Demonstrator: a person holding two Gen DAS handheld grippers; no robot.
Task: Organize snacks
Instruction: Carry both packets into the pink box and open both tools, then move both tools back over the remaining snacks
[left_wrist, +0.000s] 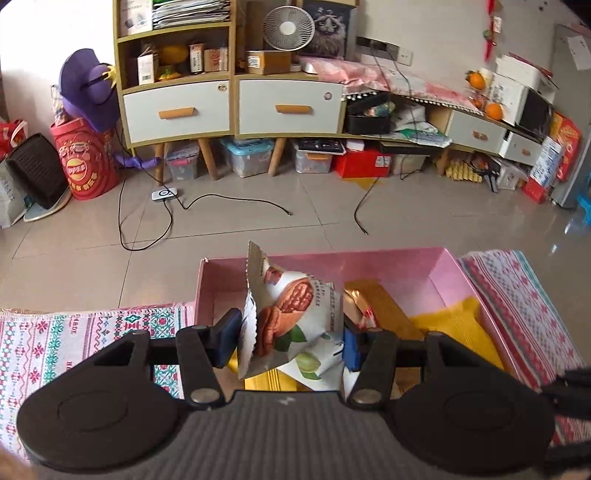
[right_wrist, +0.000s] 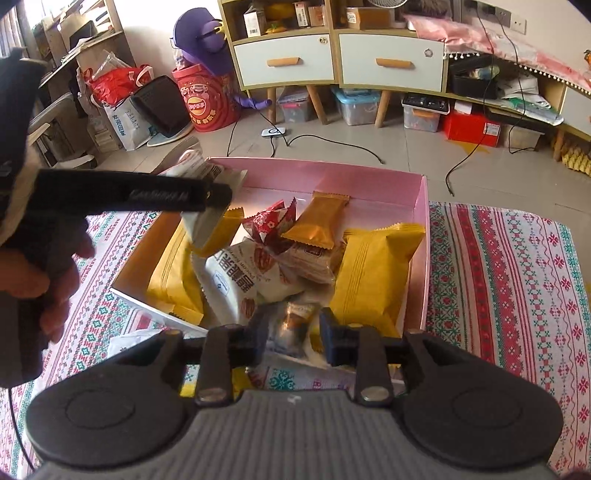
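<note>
The left gripper is clamped on a white walnut-print packet, held over the near end of the pink box. The right gripper has its fingers apart around a small clear-wrapped snack at the box's near edge — touching or not, hard to say. Beyond lie yellow packets, an amber bar and a red packet — all inside the box on the patterned cloth.

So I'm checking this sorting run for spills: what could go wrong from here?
The left gripper pinches the white pecan-print snack packet only by its edges above the pink cardboard box; it could twist free. The box already looks heaped, so a dropped packet may slide off the yellow wrapped packets.
</note>
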